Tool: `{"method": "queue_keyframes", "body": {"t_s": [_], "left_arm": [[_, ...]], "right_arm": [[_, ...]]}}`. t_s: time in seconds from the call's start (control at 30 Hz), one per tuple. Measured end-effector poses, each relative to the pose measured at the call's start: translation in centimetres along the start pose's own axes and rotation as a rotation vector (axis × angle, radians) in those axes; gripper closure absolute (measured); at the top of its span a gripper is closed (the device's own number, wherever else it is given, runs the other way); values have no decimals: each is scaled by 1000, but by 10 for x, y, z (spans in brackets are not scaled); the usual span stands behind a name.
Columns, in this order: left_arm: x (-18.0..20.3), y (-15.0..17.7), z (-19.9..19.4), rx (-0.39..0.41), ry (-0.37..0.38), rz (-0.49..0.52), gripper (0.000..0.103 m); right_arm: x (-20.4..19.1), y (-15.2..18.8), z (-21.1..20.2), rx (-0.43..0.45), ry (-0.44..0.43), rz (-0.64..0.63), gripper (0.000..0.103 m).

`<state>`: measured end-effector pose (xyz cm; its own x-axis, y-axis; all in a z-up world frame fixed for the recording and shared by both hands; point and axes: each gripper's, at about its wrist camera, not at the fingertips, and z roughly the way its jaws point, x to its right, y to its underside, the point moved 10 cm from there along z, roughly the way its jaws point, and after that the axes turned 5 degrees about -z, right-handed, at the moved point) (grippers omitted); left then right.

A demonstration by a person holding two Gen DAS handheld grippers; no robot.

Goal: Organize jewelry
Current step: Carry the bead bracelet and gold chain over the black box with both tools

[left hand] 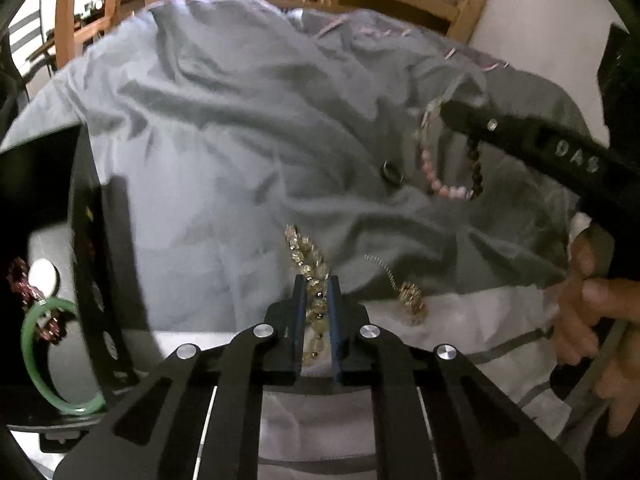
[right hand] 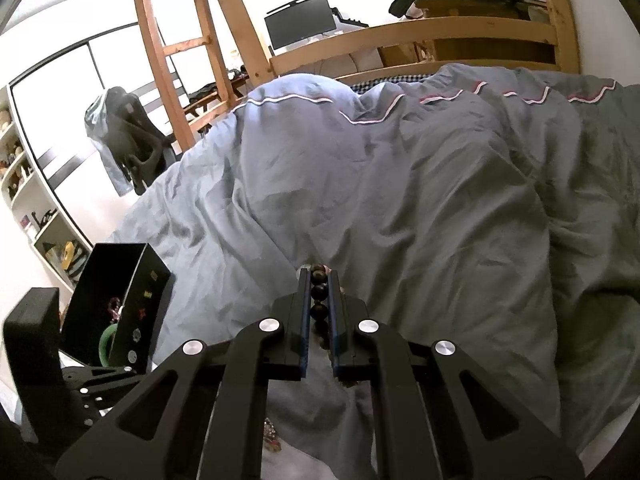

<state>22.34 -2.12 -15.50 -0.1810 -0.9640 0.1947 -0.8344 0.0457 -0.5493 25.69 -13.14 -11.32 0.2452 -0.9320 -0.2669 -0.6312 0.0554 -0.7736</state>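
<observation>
My left gripper (left hand: 316, 286) is shut on a pale yellow crystal bead bracelet (left hand: 306, 254), held just above the bed. My right gripper (right hand: 319, 278) is shut on a dark brown bead bracelet (right hand: 320, 292). In the left wrist view the right gripper (left hand: 448, 110) is lifted at the upper right, and a loop of pink and dark beads (left hand: 444, 190) hangs from it. A black jewelry box (left hand: 86, 248) stands open at the left, holding a green bangle (left hand: 36, 364) and a dark red bead bracelet (left hand: 22, 280). The box (right hand: 120, 292) also shows at the lower left of the right wrist view.
A crumpled grey-blue duvet (left hand: 240, 128) covers the bed. A dark ring (left hand: 390, 170) lies on it. A gold charm with a thin chain (left hand: 410, 296) lies near the white sheet (left hand: 460, 320). A wooden bed frame (right hand: 440, 36) and ladder stand behind.
</observation>
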Motion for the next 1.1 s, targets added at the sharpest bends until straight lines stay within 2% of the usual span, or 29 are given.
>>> {"method": "queue_keyframes", "body": {"t_s": [0.17, 0.5, 0.77, 1.1], "left_arm": [[1, -16, -27, 92, 45, -19, 95], [5, -33, -60, 173, 62, -35, 95], [-7, -41, -89, 230, 41, -43, 95], [-40, -56, -131, 307, 6, -84, 95]], "right_arm": [[-6, -8, -8, 33, -35, 7, 94], [-27, -21, -24, 72, -101, -4, 94], [-50, -28, -35, 86, -145, -37, 94], [-99, -31, -43, 96, -222, -100, 94]]}}
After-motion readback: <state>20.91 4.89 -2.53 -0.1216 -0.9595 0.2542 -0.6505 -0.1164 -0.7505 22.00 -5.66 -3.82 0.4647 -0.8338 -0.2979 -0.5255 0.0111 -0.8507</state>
